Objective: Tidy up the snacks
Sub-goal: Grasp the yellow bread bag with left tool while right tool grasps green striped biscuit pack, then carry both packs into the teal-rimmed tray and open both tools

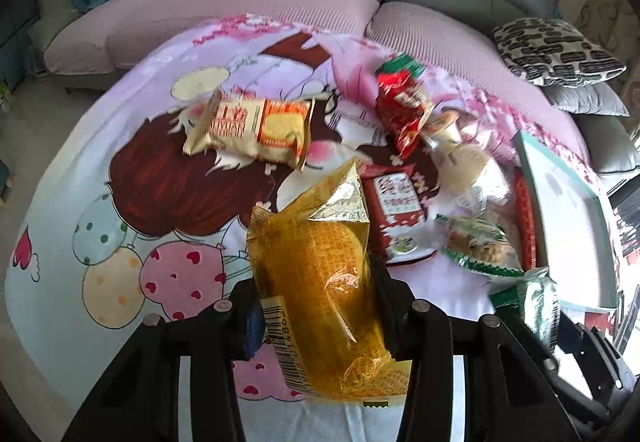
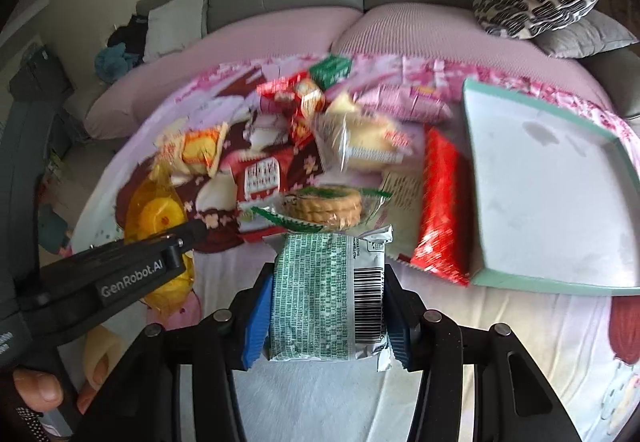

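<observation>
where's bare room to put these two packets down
The tray is bare inside, bordered on its left by the long red packet. The near cloth under both grippers is also free. The middle is crowded: biscuit ring pack, cream bun, red snacks.

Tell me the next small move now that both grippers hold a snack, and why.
Probably carry the right gripper, shut on the green packet, over to the tray and release it there. The tray sits bare just to its right, closer than it is to the yellow packet.
</observation>
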### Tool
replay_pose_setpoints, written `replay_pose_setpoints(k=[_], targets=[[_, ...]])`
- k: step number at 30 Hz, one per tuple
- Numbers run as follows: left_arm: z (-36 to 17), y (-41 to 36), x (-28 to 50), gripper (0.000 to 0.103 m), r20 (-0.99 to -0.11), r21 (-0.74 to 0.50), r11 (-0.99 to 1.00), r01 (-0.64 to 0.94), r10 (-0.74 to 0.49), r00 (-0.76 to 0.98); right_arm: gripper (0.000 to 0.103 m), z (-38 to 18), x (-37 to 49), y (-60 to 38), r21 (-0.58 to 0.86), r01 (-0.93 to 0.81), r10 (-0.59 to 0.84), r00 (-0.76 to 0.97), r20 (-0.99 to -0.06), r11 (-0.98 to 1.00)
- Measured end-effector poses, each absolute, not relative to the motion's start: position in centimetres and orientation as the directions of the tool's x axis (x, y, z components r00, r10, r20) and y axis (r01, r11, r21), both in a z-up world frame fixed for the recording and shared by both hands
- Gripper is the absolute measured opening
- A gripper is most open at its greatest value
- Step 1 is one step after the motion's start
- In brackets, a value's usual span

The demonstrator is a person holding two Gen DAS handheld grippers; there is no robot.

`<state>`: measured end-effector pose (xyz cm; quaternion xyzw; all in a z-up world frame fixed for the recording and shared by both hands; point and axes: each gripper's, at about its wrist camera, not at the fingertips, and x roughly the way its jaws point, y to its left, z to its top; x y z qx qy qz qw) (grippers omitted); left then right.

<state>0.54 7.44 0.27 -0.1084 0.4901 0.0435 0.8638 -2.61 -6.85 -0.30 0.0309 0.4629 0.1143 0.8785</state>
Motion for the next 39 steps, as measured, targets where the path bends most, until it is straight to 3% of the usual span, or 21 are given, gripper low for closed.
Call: replay_pose_setpoints(k=[13,27,39], targets=[[2.2,4.8,1.2,0.047,-0.835,-0.146,0.981,-0.124,-0.055,0.548,0.052,2.9,-2.5,-10.4,0.184,-0.075,0.190,0.617,-0.763,0.980],[6.9,-4.4,6.6,0.047,-0.802,-0.139,0.987,0.084,-0.162,0.575,0.052,7.5,1.8,-20.1,0.146,0.188,-0.021,0.679,-0.734,0.971],[5.1,-11.5,11.8,0.047,-0.816,-0.103,0.972,0.210,-0.203,0.542,0.052,4.3,5.9,-27.9,0.152,0.320,-0.092,0.634,-0.767,0.935]])
